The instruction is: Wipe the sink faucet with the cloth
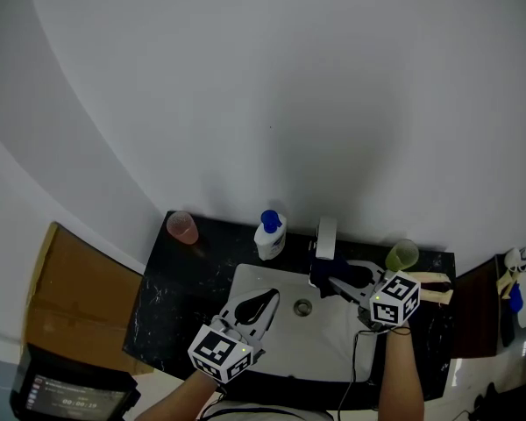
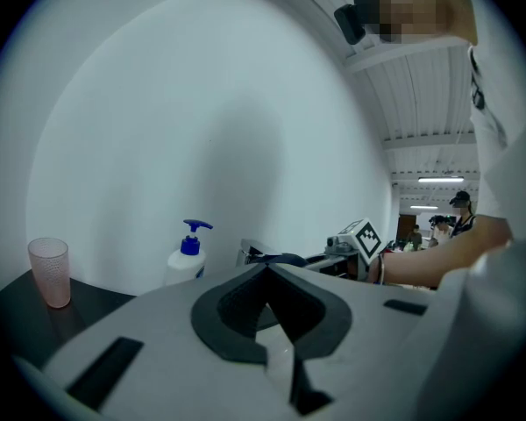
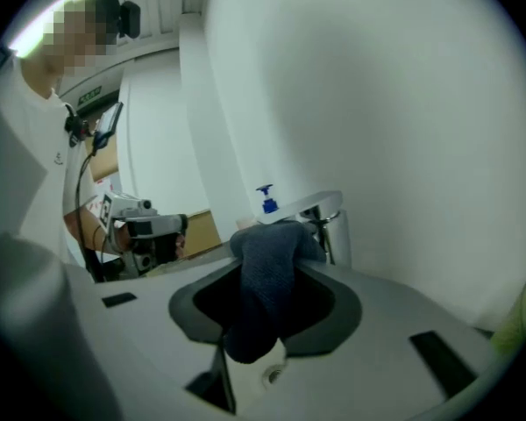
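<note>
Right gripper view: right tongs (image 3: 272, 257) clamp dark blue cloth (image 3: 261, 301) by chrome faucet (image 3: 323, 207) at tabletop's back edge, seemingly for wiping; left tongs (image 2: 267, 272) together, empty.

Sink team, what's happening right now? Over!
Right tongs shut on cloth, at the faucet. Left tongs shut, empty, over sink. Pump bottle beside faucet, clear.

Black counter (image 1: 158, 312) with white sink (image 1: 326, 342), faucet (image 1: 326, 237), pink cup (image 1: 183, 227), soap bottle (image 1: 270, 238), green cup (image 1: 402, 256).
</note>
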`<state>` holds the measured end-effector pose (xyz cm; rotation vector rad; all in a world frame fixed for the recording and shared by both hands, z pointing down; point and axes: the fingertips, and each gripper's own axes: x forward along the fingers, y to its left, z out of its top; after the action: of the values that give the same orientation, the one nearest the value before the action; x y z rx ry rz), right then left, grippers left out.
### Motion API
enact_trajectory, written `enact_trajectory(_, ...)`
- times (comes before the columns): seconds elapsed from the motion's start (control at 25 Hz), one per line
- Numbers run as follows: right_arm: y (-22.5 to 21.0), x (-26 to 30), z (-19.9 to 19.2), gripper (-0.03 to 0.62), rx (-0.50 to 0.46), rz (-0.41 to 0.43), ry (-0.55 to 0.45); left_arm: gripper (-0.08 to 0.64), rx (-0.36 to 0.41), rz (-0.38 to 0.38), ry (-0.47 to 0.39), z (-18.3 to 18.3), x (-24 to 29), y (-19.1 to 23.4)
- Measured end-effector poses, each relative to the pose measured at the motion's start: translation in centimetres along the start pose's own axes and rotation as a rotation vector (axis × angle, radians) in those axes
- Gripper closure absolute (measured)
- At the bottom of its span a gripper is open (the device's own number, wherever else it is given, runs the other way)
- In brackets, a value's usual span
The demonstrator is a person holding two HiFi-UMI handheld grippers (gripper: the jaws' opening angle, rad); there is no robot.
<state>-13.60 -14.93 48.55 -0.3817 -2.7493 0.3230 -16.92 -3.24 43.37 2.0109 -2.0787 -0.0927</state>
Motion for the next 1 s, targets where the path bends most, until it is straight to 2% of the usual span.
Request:
enact_trajectory(0.08,-1.8,0.7,0.2,0.463,0.033,-0.064,-0.006,0.559,0.0,0.008,0.006,0.1,-0.2,0.2)
enact_trajectory(0.2,-3.3,2.1,1.2,0.463,0.138,-0.058,-0.049,0.56,0.0,0.011,0.007,-0.1,-0.4,0.4)
enact_trajectory(0.28,-3.2,2.5,1.7,0.462,0.182,-0.002,-0.09,0.56,-0.001,0.011,0.006,-0.1,-0.4,0.4)
enact_trajectory(0.48,0.6,1.2,1.3,0.463,0.152,0.18,-0.135,0.56,0.0,0.009,0.007,-0.1,0.0,0.3)
enact_trajectory(0.6,2.4,0.0,0.9,0.463,0.199,0.256,-0.171,0.56,-0.002,0.006,0.005,-0.1,0.1,0.1)
enact_trajectory(0.68,1.4,-0.1,0.4,0.463,0.241,0.215,-0.187,0.56,0.0,0.006,0.004,0.0,0.0,0.2)
enact_trajectory(0.84,-2.5,0.6,0.8,0.463,0.257,0.043,-0.206,0.56,0.0,0.01,0.006,-0.1,-0.3,0.3)
enact_trajectory(0.92,-3.4,1.3,1.2,0.463,0.248,0.029,-0.217,0.56,-0.003,0.012,0.009,-0.2,-0.2,0.4)
enact_trajectory(1.0,-3.3,1.4,1.5,0.462,0.258,0.061,-0.24,0.56,-0.005,0.013,0.011,-0.2,-0.1,0.3)
